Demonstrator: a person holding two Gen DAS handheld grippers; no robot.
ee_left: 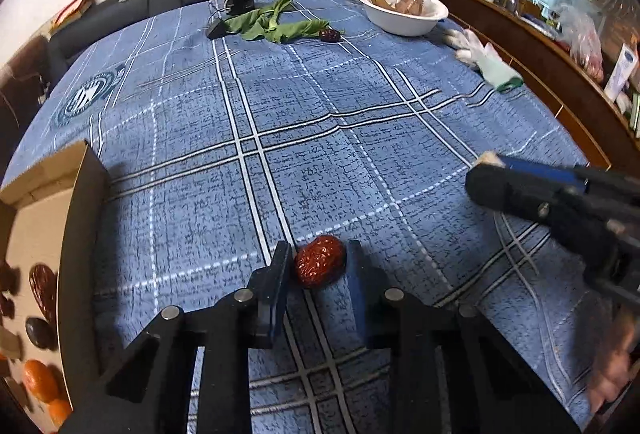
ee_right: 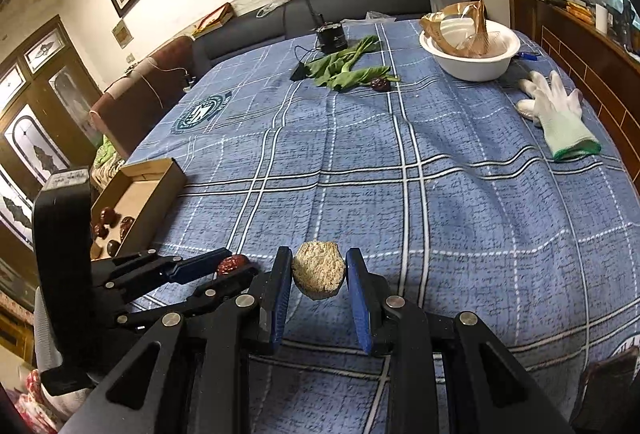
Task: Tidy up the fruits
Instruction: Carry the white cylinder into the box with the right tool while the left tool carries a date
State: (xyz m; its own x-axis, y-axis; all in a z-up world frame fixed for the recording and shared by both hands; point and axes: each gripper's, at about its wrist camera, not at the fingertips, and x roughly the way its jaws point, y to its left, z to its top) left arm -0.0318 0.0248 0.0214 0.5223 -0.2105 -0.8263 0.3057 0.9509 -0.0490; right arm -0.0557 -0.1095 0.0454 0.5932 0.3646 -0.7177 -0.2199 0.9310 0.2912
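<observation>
Date (ee_left: 320, 261) lies on the cloth (ee_left: 360, 106) between the left gripper's (ee_left: 319, 266) parted fingers; right gripper (ee_right: 319, 270) clamps a tan lump (ee_right: 319, 269).

Blue plaid tablecloth (ee_right: 440, 194) carries box (ee_right: 160, 190), bowl (ee_right: 472, 68), glove (ee_right: 560, 118), greens (ee_right: 348, 68).

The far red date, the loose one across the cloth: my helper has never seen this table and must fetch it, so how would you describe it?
Start at the white bowl at the blue plaid cloth's far end, then move to the green leaves beside it. The far red date lies at their tip: small, dark and wrinkled, unlike the brighter date between the left gripper's fingers.
</observation>
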